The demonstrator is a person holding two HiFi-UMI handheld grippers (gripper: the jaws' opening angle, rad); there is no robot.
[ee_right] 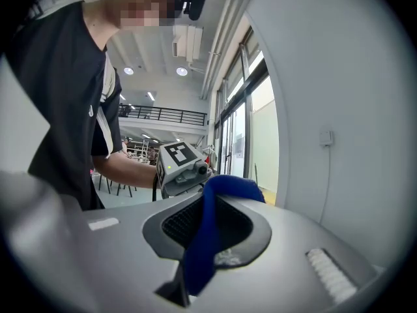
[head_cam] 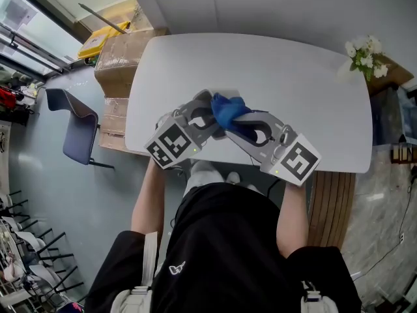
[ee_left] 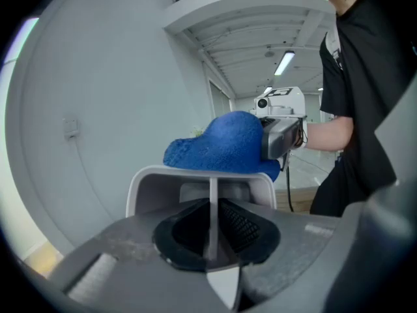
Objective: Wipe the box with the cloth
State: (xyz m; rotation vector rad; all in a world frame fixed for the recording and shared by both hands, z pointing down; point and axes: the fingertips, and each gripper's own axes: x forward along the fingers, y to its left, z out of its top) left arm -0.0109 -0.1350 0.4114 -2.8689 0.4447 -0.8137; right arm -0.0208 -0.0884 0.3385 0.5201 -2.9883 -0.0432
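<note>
White bench [head_cam: 293, 90] is stretching out beneath both grippers, which are meeting over its front edge. The left gripper [ee_left: 210, 223] is pinching the near wall of a small open white box [ee_left: 150, 181] between its jaws, while the right gripper [ee_right: 202, 233] is clamping the blue cloth [ee_left: 225, 145], which is pressing on the box's far rim. Wiping well probably means bracing the box steady and dragging the cloth along the rim with light pressure. What is showing of the box's inside is looking empty.

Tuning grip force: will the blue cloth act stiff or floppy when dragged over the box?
Likely floppy: the blue cloth folds thin in the right hand-held gripper and drapes over the box rim. Probably light and not slippery, given its fuzzy pile.
</note>
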